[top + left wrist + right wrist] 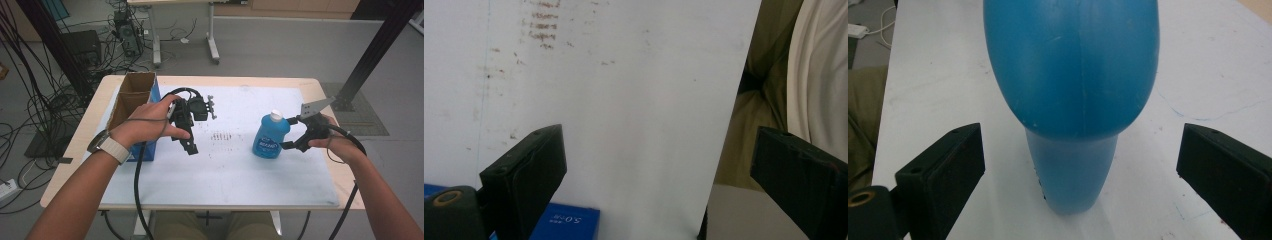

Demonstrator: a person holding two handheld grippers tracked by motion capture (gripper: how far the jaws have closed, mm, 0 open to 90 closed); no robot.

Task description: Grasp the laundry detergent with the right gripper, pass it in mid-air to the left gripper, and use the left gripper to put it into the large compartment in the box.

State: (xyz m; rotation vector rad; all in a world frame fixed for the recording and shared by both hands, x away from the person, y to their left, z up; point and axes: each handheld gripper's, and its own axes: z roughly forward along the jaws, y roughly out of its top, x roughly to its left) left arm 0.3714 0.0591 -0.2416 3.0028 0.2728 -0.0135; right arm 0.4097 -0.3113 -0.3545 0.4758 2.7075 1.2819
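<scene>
Approach step. Table [210,185] bears the cardboard box [131,102] at its left; blue bottle [270,136] stands upright well right of that box. Right gripper [289,134] straddles the bottle, jaws spread, ungrasped. Left gripper [189,142] hangs released between them. Next: close squarely.

Grey floor [280,45], tangled cables [35,105], desk legs [212,45]

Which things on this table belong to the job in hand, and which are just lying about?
In the job:
- blue bottle, standing upright
- right gripper, jaws open on either side of the bottle, not yet closed on it

Lying about:
- cardboard box at the table's left edge
- left gripper, open over the white mat, holding nothing
</scene>
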